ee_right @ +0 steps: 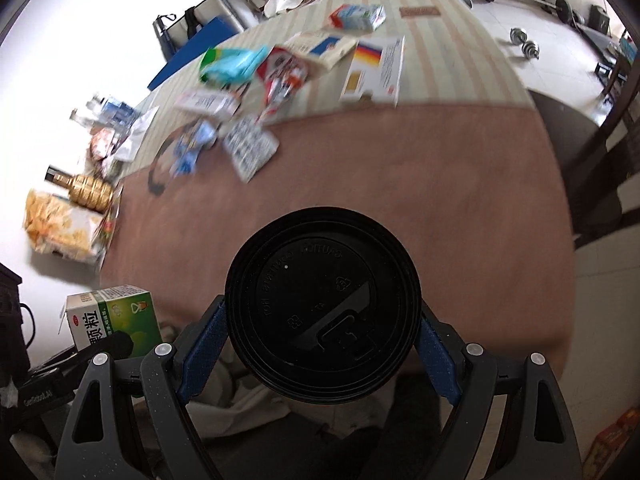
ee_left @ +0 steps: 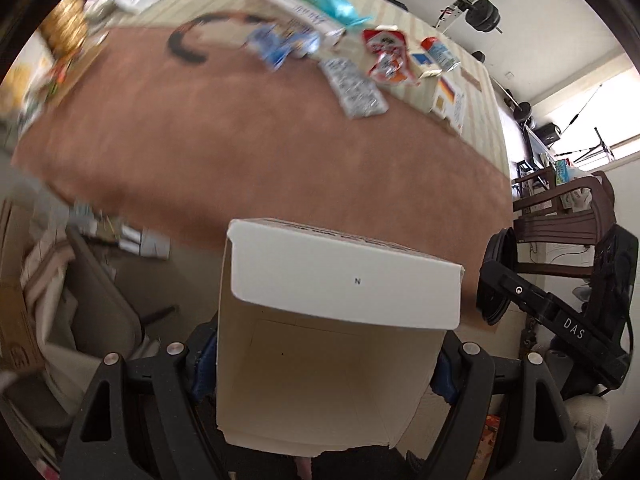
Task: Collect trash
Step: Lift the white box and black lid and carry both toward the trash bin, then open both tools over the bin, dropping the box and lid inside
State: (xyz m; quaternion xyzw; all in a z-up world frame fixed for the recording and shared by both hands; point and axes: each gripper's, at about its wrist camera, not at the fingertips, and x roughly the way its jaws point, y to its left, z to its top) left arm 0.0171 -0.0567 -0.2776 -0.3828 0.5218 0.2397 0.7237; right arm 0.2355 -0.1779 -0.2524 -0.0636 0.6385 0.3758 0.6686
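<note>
Left gripper [ee_left: 326, 364] clamped on open carton [ee_left: 332, 332]; right gripper [ee_right: 322, 336] clamped on lidded cup [ee_right: 322, 304]. Remaining wrappers [ee_left: 352, 88] at twelve o'clock, well apart across table [ee_left: 240, 152]. Equally far from either; both hands full.

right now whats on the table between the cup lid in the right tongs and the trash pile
Nothing: in the right wrist view, only bare brown tablecloth lies between the black lid and the wrappers.

Wrappers [ee_right: 280, 72], a carton [ee_right: 358, 16] and a leaflet [ee_right: 376, 70] crowd the worktop's [ee_right: 400, 184] far edge; a bottle [ee_right: 82, 190] lies at its left edge.
</note>
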